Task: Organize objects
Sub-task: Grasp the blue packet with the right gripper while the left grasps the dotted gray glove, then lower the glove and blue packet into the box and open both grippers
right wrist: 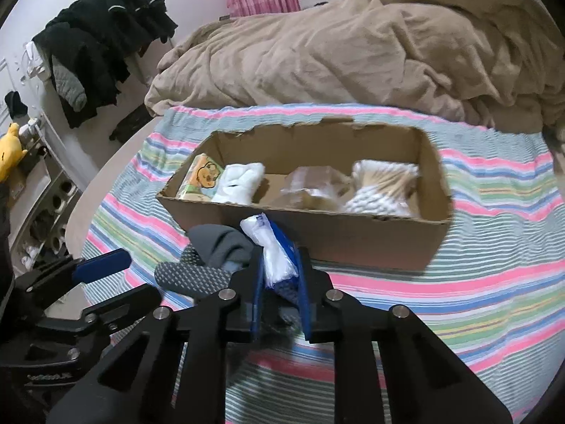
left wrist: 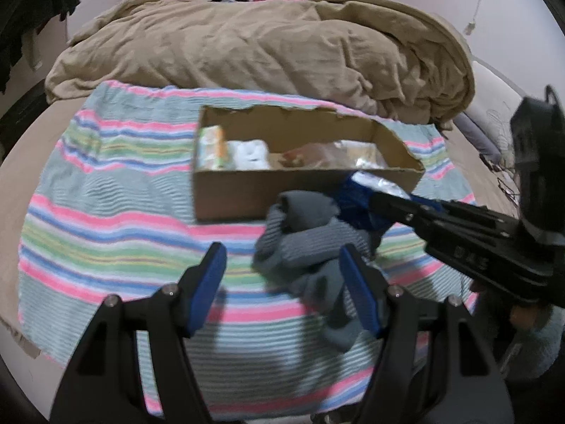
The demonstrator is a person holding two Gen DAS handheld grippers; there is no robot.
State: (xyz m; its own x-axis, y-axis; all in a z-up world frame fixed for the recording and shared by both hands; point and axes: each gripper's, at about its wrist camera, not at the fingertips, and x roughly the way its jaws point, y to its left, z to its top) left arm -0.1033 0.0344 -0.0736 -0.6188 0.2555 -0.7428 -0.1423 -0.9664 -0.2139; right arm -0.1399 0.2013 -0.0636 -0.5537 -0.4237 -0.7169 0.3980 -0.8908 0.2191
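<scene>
Right tool (right wrist: 279,275) clenched on a plastic packet (right wrist: 273,247) just before the box (right wrist: 317,236) — apparently bound for it; left tool (left wrist: 282,282) released beside grey socks (left wrist: 307,243) on the bed.

Left claw (left wrist: 284,288) open over grey socks (left wrist: 300,247); cardboard box (left wrist: 247,190) beyond.

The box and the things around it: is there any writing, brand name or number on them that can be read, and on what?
None can be read for certain.
Raised letters on the right gripper's black body: too blurred to read.
Raised letters on the left gripper's body: too small.
Cartoon-bear packet in the cardboard box: picture only, no legible words.
Blue-and-white packet in the right gripper: print blurred.
</scene>
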